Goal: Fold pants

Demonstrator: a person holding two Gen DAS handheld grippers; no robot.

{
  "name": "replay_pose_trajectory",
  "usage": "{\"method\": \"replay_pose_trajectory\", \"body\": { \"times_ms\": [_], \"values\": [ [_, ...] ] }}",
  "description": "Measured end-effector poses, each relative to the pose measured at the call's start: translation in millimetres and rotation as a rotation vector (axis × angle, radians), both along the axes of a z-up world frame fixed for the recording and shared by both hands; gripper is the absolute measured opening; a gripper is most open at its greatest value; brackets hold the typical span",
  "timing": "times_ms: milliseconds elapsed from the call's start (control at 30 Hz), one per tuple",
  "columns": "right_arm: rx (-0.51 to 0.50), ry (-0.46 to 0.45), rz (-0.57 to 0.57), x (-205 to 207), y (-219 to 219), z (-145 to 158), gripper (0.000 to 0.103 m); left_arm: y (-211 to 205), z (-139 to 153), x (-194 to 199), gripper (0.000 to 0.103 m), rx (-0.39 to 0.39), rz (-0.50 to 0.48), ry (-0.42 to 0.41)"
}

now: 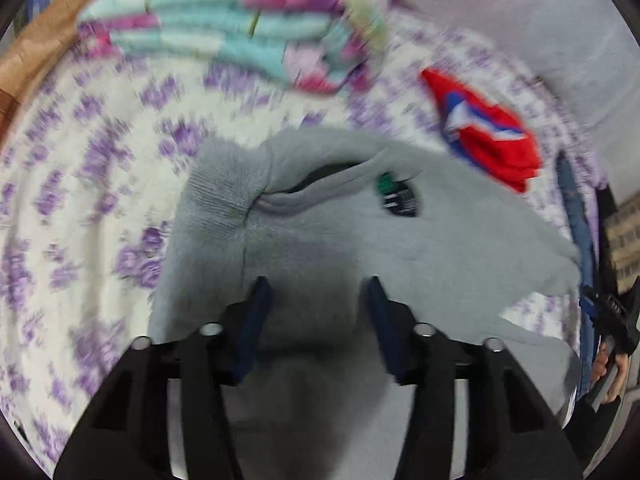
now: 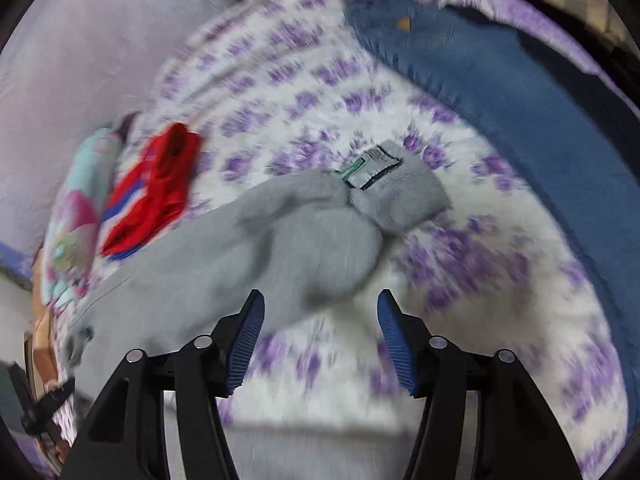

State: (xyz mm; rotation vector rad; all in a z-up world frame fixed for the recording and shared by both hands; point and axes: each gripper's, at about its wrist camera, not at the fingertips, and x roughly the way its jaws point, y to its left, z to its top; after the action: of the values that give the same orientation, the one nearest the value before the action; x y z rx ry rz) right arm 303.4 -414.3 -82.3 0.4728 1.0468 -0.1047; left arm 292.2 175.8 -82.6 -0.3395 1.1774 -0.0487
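Grey sweatpants (image 1: 340,240) lie crumpled on a bed with a white and purple flowered sheet (image 1: 80,200). A dark label (image 1: 400,198) shows near the waistband opening. My left gripper (image 1: 318,292) is open just above the grey fabric, holding nothing. In the right wrist view the same pants (image 2: 280,240) stretch from lower left to centre, with a white inner tag (image 2: 372,164) at the waistband. My right gripper (image 2: 320,308) is open above the sheet (image 2: 480,280), beside the pants' edge. Both views are blurred.
A red, white and blue garment (image 1: 488,132) lies right of the pants and also shows in the right wrist view (image 2: 156,196). Folded turquoise and pink bedding (image 1: 248,28) sits at the back. Blue jeans (image 2: 520,92) lie along the bed's right side.
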Motion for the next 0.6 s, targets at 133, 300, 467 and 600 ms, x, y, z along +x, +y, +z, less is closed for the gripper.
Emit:
{"method": "replay_pose_trajectory", "body": {
  "times_ms": [133, 300, 467, 600],
  "values": [
    [0.021, 0.003, -0.013, 30.3, -5.4, -29.1, 0.008, 10.6, -24.7, 11.0, 0.044, -0.054, 0.026, 0.048],
    [-0.019, -0.058, -0.028, -7.2, -7.0, -5.6, 0.008, 7.5, -21.9, -6.5, 0.042, -0.033, 0.012, 0.017],
    [0.038, 0.037, -0.046, -15.7, -23.0, -35.5, 0.011, 11.9, -27.9, 1.9, 0.042, -0.046, 0.015, 0.023],
    [-0.034, 0.069, -0.021, -5.5, -10.3, -39.0, 0.018, 4.1, -24.8, 3.6, 0.042, 0.002, -0.005, 0.017]
  ]
}}
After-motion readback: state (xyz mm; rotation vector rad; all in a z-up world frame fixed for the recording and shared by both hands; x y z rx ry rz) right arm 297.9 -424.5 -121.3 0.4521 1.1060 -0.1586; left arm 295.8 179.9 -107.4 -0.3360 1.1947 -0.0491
